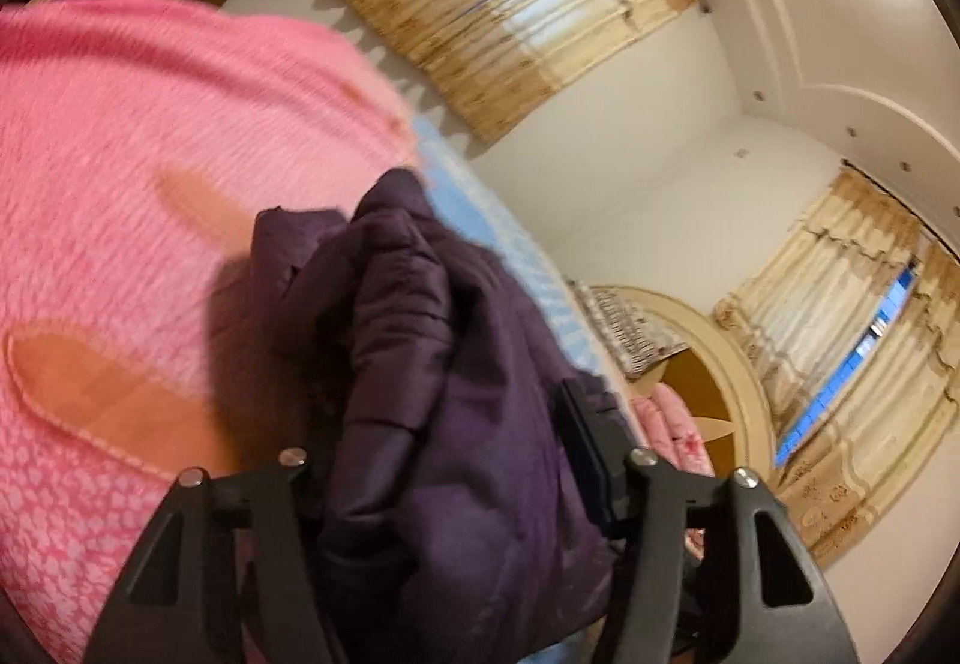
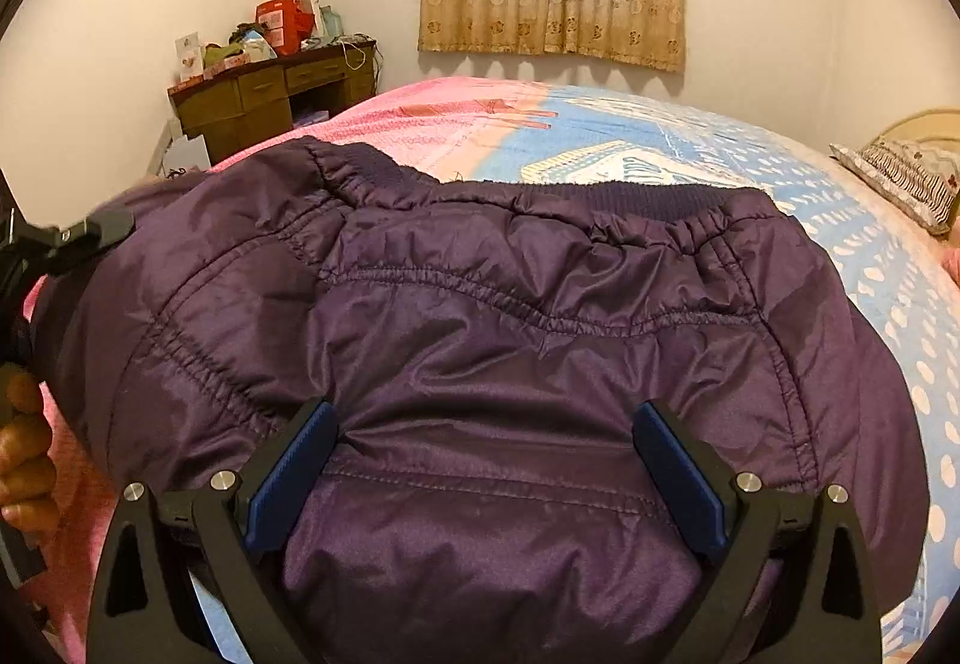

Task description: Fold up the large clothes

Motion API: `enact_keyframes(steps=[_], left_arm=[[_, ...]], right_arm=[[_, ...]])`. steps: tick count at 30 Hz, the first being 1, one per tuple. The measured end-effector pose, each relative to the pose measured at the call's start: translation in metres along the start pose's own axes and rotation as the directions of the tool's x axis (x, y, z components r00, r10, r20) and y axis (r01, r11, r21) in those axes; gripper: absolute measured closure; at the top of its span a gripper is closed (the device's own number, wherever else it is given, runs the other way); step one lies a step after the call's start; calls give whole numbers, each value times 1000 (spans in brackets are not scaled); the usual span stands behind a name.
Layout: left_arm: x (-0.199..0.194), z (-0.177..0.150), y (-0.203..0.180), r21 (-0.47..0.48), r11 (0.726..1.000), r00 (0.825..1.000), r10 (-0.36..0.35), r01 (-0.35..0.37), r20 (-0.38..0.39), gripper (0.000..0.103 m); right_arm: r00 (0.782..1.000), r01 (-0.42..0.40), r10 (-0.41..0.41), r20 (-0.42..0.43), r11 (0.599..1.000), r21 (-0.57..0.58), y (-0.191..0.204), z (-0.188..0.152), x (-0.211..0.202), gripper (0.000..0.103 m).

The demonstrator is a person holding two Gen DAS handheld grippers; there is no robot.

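- Left wrist view: my left tongs (image 1: 462, 490) were pointing along the bed, and a thick bunch of the purple padded jacket (image 1: 432, 364) stood between their two fingers.
- The jacket filled the whole gap there and hid the pads, except one dark pad (image 1: 585, 448) on the right side, which lay against the fabric. I took this as holding the jacket, with the jaws about half wide.
- Behind the bunch, the pink part of the bed cover (image 1: 150, 136) filled the left of this view, with a strip of blue cover beside it. The picture was a little blurred.
- Further back I saw the yellow curtains (image 1: 516, 4) on the wall and a rounded headboard (image 1: 714, 364) at the far end.
- Right wrist view: my right tongs (image 2: 483, 448) were wide, and the blue pads (image 2: 294, 478) stood well apart.
- The jacket (image 2: 510, 334) lay spread on the bed under them, its ribbed hem on the far side. The pads were over the fabric, but they did not pinch it.
- At the left edge, the fingers of my left hand (image 2: 27, 454) and the black part of the other tongs were at the jacket's side.
- A wooden desk (image 2: 270, 94) with clutter stood by the far wall, and a pillow (image 2: 906, 178) lay at the right.
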State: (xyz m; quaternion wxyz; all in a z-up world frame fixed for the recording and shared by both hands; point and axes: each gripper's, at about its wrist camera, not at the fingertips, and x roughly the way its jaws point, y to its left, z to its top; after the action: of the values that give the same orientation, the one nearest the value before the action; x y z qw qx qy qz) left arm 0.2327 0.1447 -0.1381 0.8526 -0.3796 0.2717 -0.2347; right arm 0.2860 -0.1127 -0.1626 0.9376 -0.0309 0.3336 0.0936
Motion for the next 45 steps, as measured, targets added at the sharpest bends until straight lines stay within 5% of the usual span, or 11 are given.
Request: enact_keyframes(steps=[2,5,7,12,15,23,30,35,39,41,45], left_arm=[[6,3,-8,39,999,999,34,-34,0,41],[18,-1,-2,65,986,988,154,-152,-17,3],[20,-5,14,10,985,985,172,-172,-23,0],[18,-5,13,-7,998,998,68,-68,4,38],[11,3,-9,36,999,1000,14,-15,22,51],[25,10,-102,270,956,993,-113,116,-27,52],[73,-9,-168,481,862,986,-115,161,-124,51],[95,-37,-192,595,784,981,-89,177,-175,49],[110,-74,-207,729,666,982,-32,159,-186,49],[115,-95,-214,804,573,980,2,161,-198,49],[120,-127,-220,894,407,974,41,188,-224,49]], right_arm=[[999,2,-4,42,999,49,-9,3,-14,4],[998,60,-61,26,998,35,-14,4,-21,4],[997,82,-82,6,997,-11,-11,1,-17,4],[989,144,-146,-18,985,-90,-4,-9,4,2],[990,137,-138,-11,988,-69,-8,-9,1,1],[997,70,-70,43,997,11,-31,-9,-28,1],[990,81,-99,103,982,168,-87,-12,-55,1],[978,-32,-65,199,893,449,-170,-25,-90,1],[962,-238,121,243,806,542,-222,-14,-95,1],[926,-377,278,257,741,555,-239,0,-88,1],[861,-489,478,176,680,546,-240,30,-54,1]])
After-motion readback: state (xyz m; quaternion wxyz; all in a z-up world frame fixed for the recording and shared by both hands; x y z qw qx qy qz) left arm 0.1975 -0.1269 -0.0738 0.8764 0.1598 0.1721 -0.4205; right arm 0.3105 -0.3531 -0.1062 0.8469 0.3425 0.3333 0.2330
